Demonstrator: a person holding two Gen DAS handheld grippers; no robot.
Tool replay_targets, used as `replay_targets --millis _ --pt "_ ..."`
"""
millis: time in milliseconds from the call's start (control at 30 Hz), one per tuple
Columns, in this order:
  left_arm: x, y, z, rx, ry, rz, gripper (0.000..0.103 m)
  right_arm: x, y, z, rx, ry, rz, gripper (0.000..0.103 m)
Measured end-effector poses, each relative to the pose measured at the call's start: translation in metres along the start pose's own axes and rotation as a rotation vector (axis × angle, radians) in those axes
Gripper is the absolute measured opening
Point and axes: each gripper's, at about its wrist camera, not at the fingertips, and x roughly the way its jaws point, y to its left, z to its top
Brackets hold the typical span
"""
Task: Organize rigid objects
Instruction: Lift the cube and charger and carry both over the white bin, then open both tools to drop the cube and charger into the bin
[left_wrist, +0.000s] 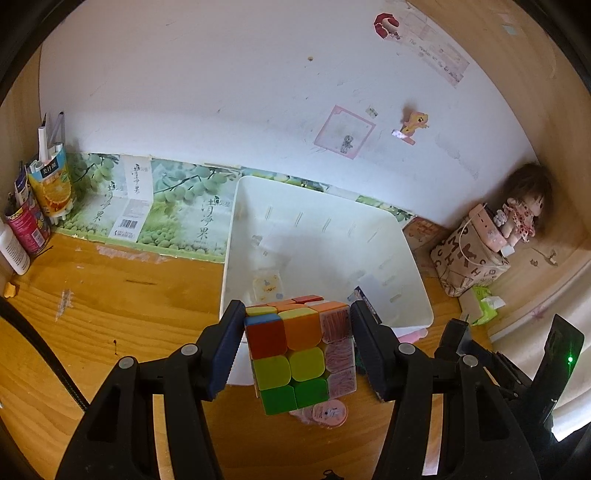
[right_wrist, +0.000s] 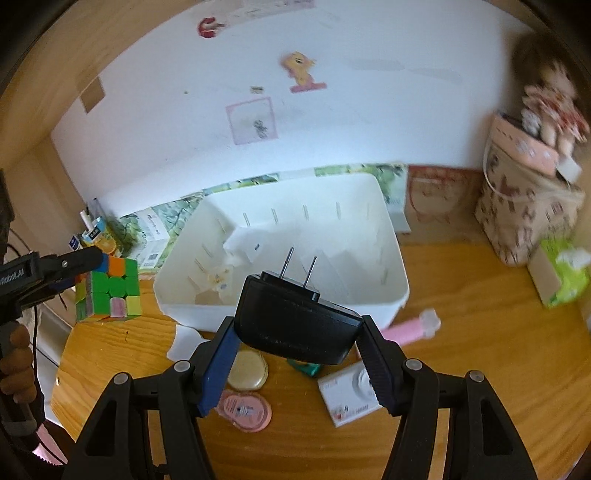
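My left gripper (left_wrist: 297, 349) is shut on a multicoloured puzzle cube (left_wrist: 301, 352) and holds it above the desk at the near rim of a white plastic bin (left_wrist: 419, 273). The cube (right_wrist: 109, 291) and left gripper (right_wrist: 86, 267) also show at the left of the right wrist view. My right gripper (right_wrist: 297, 354) is shut on a black plug adapter (right_wrist: 295, 321) with two metal prongs pointing toward the bin (right_wrist: 400, 266). The bin holds a small patterned item (left_wrist: 266, 288) and a white block (right_wrist: 242, 243).
On the wooden desk lie a pink round case (right_wrist: 245, 410), a yellow round case (right_wrist: 247, 371), a white camera (right_wrist: 349, 395), a teal item (right_wrist: 306, 367) and a pink stick (right_wrist: 410, 328). Pen cups (left_wrist: 48, 184) stand far left; a patterned bag (left_wrist: 469, 258) with a doll (left_wrist: 521, 214) stands far right.
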Motion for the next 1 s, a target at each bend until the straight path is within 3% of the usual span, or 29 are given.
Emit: replay_targets --millis 433,767,1000 --pt "0.030 -0.023 0.027 0.019 -0.020 -0.014 0.062 0.031 -0.007 0.017 -0.206 -0.115 -0.052 0.065" --pt "0.056 -0.042 0.046 0.049 -0.020 -0.039 0.062 0.058 -0.003 0.016 -0.295 -0.127 0.017 0.065" --pt "0.077 -0.043 0.047 0.029 0.029 -0.036 0.065 0.081 -0.002 0.014 -0.308 -0.083 0.054 0.070"
